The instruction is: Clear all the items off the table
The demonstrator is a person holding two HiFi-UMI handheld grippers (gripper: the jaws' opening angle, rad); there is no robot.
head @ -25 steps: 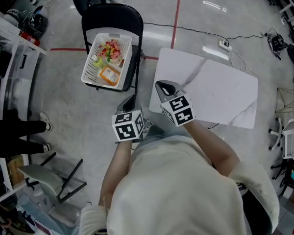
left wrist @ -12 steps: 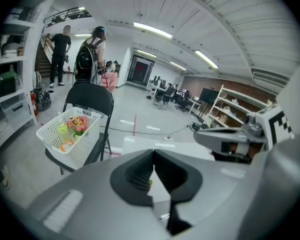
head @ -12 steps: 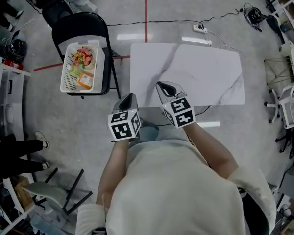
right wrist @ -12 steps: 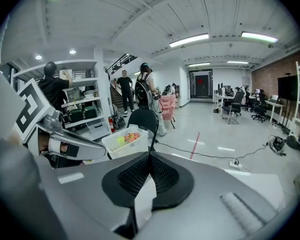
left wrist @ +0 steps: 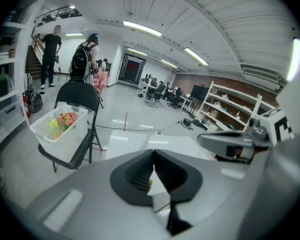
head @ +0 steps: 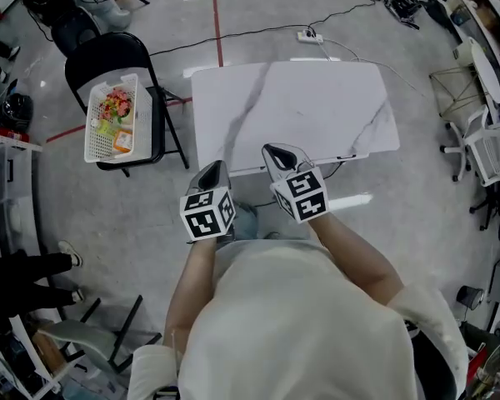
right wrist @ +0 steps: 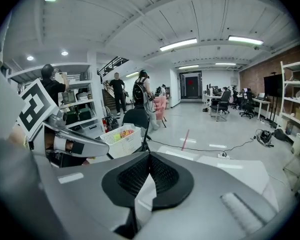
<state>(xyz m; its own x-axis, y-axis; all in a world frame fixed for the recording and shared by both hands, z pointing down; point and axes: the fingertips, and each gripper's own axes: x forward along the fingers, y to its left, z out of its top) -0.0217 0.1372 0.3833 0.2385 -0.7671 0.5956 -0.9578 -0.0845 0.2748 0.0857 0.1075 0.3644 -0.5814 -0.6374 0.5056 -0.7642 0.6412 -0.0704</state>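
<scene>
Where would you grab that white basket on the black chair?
Probably the top rim of the white basket, on the long side facing the table, coming down from above. That wall is thin and upright, so two jaws can straddle it; the chair back blocks one end, and items fill the middle.

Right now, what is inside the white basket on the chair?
The white basket holds a pile of red and green items and an orange packet. Whatever lies under that pile is covered, and the items are too small to identify.
</scene>
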